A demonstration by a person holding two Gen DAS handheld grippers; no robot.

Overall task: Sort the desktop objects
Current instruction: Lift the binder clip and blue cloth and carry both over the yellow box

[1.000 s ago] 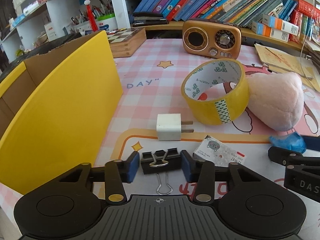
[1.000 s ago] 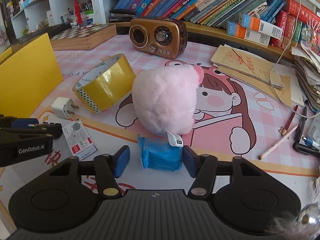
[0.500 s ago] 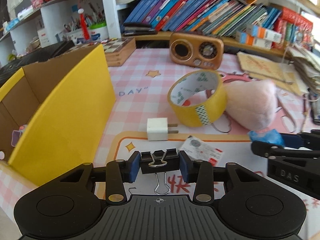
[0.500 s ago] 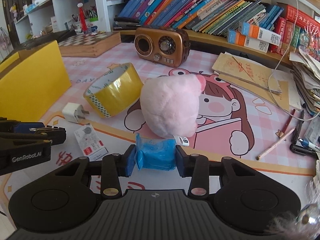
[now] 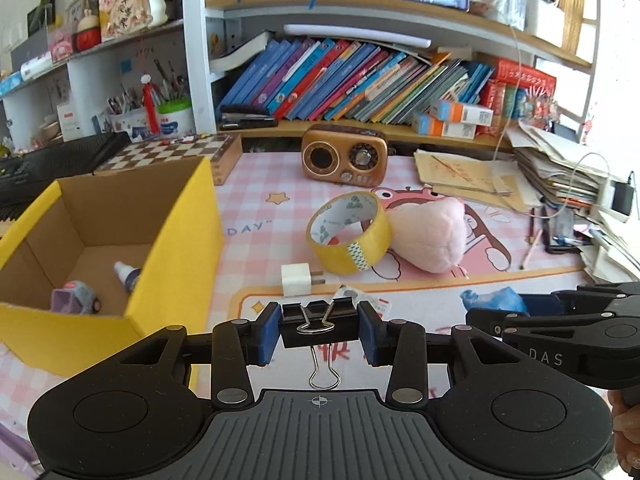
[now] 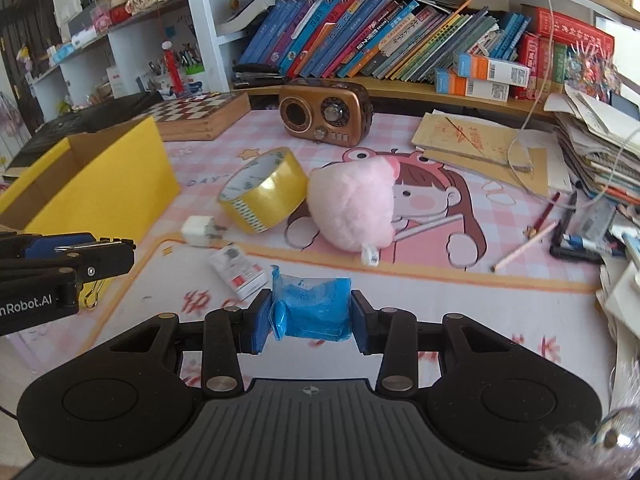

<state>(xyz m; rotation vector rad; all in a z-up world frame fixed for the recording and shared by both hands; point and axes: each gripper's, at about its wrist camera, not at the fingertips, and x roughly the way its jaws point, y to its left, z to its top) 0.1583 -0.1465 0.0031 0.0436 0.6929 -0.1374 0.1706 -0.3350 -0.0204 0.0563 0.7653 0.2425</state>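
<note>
My left gripper (image 5: 319, 330) is shut on a black binder clip (image 5: 319, 326) and holds it above the desk, right of the open yellow box (image 5: 176, 240). My right gripper (image 6: 310, 316) is shut on a blue packet (image 6: 314, 312), lifted off the mat. The left gripper also shows in the right wrist view (image 6: 80, 260), and the right gripper with the packet shows in the left wrist view (image 5: 500, 312). On the desk lie a yellow tape roll (image 5: 348, 234), a pink plush (image 5: 432, 236), a white plug adapter (image 5: 296, 279) and a small white card (image 6: 238, 274).
The box holds a small toy car (image 5: 76, 302) and a little bottle (image 5: 128, 276). A bronze radio (image 5: 344, 152), a chessboard box (image 5: 172, 156) and bookshelves stand at the back. Paper stacks (image 6: 600, 148), pens and a pencil (image 6: 524, 246) lie at the right.
Both grippers rose from the desk with their objects: the left with the binder clip, the right closed on the blue packet and lifted it. The box's inside came into view.
</note>
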